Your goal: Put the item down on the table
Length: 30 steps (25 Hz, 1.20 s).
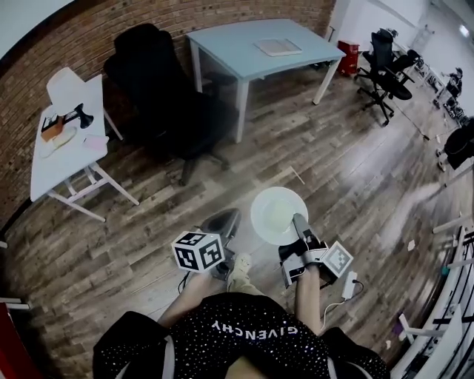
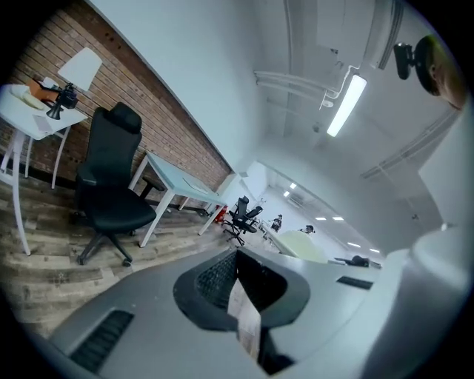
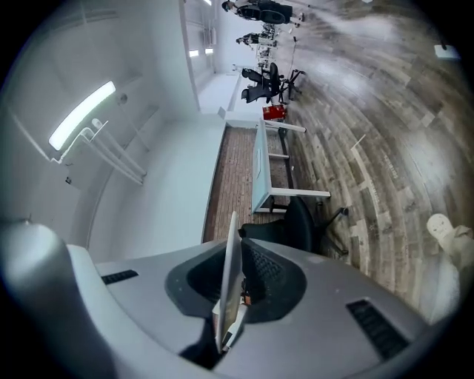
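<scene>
Hand-held gripper on my right (image 1: 299, 220) is pinching the rim of a white round plate (image 1: 275, 215). In the right gripper view the plate stands edge-on, clamped between the two pads. My left hand-held gripper (image 1: 226, 220) has its jaws pressed together. A pale strip (image 2: 246, 320) shows at their seam, and I cannot tell what it is.

Wood-plank floor (image 1: 333, 170) fills most of the head view. At 12 o'clock, well apart from me, stands a light-blue surface (image 1: 237, 44) with a flat pale pad (image 1: 278, 47) lying on it. A black office chair (image 1: 159, 81) sits at 11 o'clock, just beside that surface. At 10 o'clock a white surface (image 1: 63, 159) stands against the brick wall (image 1: 148, 18), carrying a small black object (image 1: 80, 117) and something orange (image 1: 52, 132). More black office chairs (image 1: 385, 66) stand at 1 o'clock, with a red box (image 1: 348, 55) near them.

The plate is on no surface. It hangs in the air over the floor, just ahead of me at 12 o'clock, with the left hand-held gripper just beside it at its 9 o'clock. One pale shoe (image 1: 238, 271) shows below, between my arms.
</scene>
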Tool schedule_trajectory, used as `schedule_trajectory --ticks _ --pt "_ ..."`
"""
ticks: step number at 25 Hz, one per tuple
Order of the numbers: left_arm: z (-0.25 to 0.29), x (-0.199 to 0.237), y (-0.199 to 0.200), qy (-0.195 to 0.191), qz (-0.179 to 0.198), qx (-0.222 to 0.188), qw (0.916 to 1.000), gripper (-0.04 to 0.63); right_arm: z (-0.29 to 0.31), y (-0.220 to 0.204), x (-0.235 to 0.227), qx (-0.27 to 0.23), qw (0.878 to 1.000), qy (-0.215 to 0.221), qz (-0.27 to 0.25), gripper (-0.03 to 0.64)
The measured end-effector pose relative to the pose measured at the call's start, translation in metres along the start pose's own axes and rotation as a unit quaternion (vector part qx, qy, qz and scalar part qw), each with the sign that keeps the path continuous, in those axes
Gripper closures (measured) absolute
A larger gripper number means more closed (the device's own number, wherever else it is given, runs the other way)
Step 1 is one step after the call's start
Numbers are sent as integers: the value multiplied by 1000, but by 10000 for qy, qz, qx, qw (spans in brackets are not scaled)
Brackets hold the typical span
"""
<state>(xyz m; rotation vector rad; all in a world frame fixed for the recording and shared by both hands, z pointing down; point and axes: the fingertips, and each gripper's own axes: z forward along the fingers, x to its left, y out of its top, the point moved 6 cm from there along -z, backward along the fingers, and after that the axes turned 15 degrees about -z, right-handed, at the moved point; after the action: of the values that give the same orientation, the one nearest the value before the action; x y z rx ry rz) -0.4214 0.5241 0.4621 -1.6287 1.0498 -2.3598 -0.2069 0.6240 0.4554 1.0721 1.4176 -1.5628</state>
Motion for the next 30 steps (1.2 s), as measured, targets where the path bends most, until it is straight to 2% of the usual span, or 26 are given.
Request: schedule_trajectory --ticks 4,8,13,21,25,30 --pt "49 -4 26 -30 31 -104 9999 583 37 38 -7 10 9999 137 21 583" --pt "86 -4 36 23 51 -91 9999 583 66 68 -19 87 9999 110 40 581" --pt "119 0 46 119 66 -181 9997 583 100 93 -28 222 9993 291 51 581" --pt "132 6 48 304 37 -143 9994 583 110 97 -40 332 9990 243 176 581" --pt "139 -3 42 271 271 20 9993 583 101 104 -45 172 9994 164 240 581" --pt "146 4 40 259 206 162 9993 583 98 105 -53 48 9995 71 293 581"
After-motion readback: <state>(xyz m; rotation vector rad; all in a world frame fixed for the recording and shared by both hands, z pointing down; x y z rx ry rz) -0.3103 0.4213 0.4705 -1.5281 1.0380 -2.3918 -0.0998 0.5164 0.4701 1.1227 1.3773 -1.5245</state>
